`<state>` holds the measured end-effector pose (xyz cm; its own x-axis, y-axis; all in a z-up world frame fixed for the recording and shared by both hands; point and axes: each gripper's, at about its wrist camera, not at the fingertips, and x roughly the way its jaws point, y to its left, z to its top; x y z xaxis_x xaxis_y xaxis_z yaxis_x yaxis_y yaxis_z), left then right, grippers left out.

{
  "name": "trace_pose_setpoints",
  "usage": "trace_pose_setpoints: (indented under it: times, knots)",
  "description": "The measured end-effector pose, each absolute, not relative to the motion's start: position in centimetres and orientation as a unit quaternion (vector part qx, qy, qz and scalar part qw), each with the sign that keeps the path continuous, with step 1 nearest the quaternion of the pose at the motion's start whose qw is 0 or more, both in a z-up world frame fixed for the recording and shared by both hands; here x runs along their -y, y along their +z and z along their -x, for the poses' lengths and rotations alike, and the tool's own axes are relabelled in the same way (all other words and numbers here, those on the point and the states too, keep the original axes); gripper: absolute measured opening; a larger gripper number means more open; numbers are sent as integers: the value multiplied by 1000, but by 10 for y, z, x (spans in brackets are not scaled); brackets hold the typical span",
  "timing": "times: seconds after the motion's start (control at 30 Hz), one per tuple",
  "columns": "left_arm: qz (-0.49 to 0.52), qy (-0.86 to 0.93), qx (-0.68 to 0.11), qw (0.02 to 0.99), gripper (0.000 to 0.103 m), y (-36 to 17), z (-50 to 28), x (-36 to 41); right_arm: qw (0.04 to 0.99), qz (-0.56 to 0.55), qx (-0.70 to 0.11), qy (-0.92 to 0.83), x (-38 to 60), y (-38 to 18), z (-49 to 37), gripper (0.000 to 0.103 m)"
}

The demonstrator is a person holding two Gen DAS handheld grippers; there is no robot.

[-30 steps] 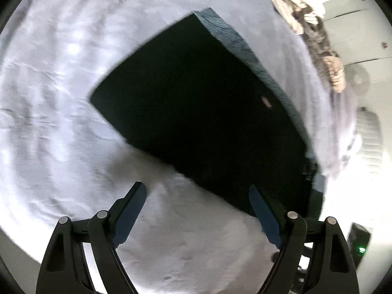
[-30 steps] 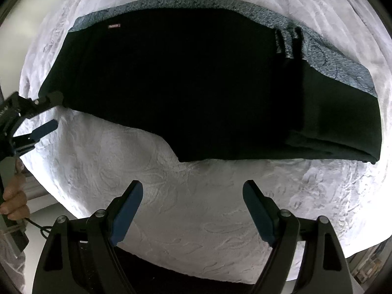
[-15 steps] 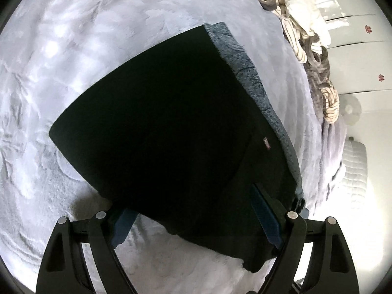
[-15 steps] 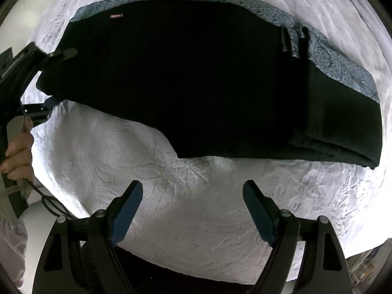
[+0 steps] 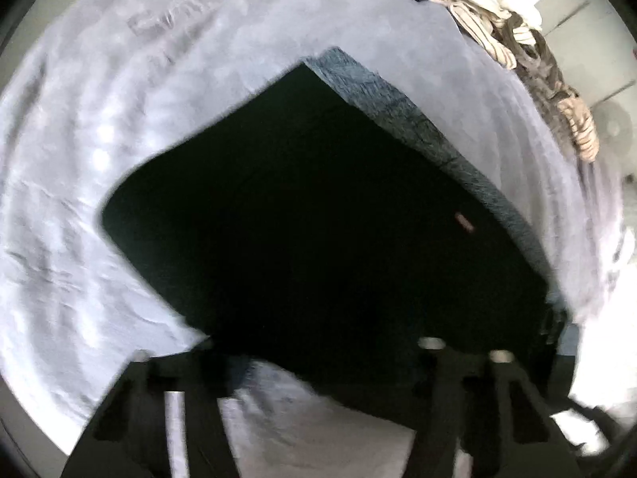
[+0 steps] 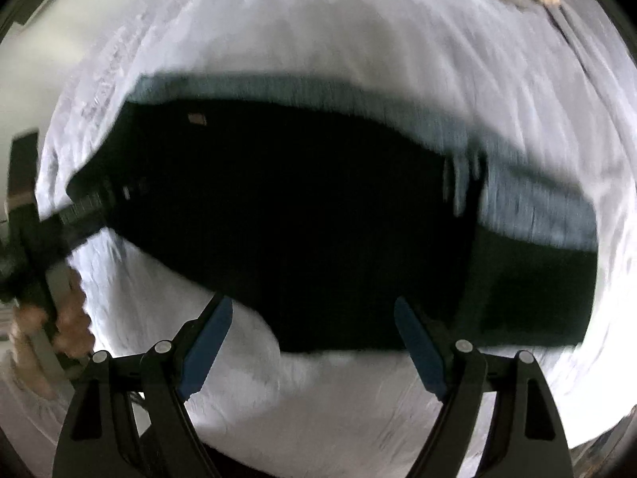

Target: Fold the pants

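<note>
On the white bedspread [image 6: 326, 406], dark folded pants [image 6: 318, 215] lie flat.
My right gripper [image 6: 310, 342] hangs wide open just short of their near edge; my left gripper [image 5: 322, 352] meets their corner, its fingers hidden, so I cannot tell its grip.

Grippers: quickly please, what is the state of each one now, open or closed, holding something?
Left gripper: at the edge of the black pants; grip cannot be told.
Right gripper: open, holding nothing.

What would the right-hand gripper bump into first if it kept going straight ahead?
Probably the near edge of the dark pants: the right gripper has open jaws aimed at it, over the white bedcover. Blur makes depth uncertain.
</note>
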<state>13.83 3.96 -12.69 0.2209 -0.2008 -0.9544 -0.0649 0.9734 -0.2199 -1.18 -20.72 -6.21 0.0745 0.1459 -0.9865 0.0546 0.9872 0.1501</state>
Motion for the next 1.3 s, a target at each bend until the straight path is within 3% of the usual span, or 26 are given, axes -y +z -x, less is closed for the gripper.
trace_pose_setpoints:
  times: [0.07, 0.33, 0.77, 0.83, 0.87, 1.3]
  knots:
    - [68, -46, -612, 787, 39, -120, -134, -32, 738, -63, -670, 47, 203, -51, -9, 86]
    - [-212, -48, -505, 835, 38, -111, -95, 41, 737, -70, -652, 163, 156, -4, -93, 86]
    - [-311, -33, -455, 834, 38, -116, -72, 60, 601, 25, -750, 277, -2, -58, -149, 85]
    - [-311, -35, -454, 834, 38, -114, -71, 63, 584, 29, -765, 269, -5, -69, -151, 54]
    - [-311, -37, -455, 833, 38, -114, -71, 62, 575, 20, -771, 274, -4, -74, -151, 20]
    - [-274, -105, -388, 874, 38, -20, -40, 122, 647, -153, -683, 303, 126, 3, -121, 18]
